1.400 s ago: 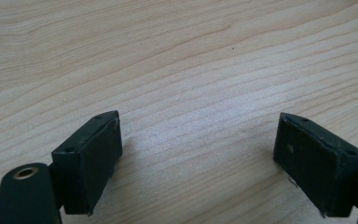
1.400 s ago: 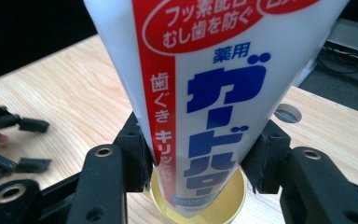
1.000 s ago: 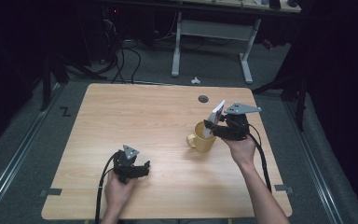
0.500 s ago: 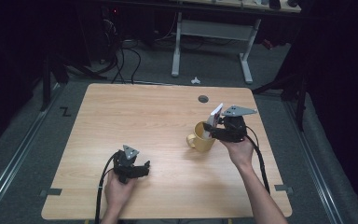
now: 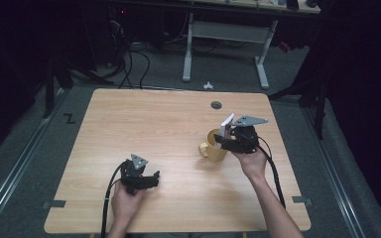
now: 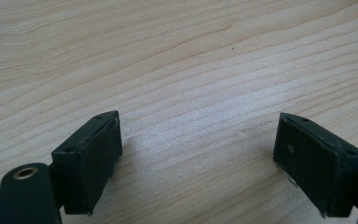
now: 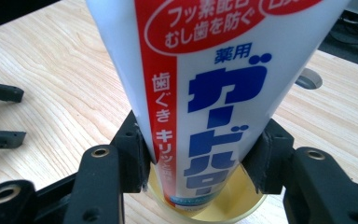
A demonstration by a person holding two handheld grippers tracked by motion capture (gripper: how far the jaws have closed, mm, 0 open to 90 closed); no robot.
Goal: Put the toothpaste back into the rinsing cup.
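Dark room all around, wooden bench (image 5: 144,124) lit in the middle. Near its right side, a yellow mug (image 5: 212,147) with handle to the left. Standing in the mug, a white toothpaste tube (image 7: 200,93), long axis almost upright, lower end already inside the rim, top end leaning a little away from the person. Right tool (image 5: 229,139) clamped on the tube from both sides, just above the mug mouth; pads still against the tube in the right gripper view, though only lightly. Left tool (image 6: 198,158) resting far off at the near left of the bench, jaws wide apart, nothing between them, only bare wood below. Right hand clearly the nearer one, directly at the mug. Coming move probably a release: tube directly over the mug, so straight down along its own axis, then pull back of the right tool toward the person without tipping the mug.
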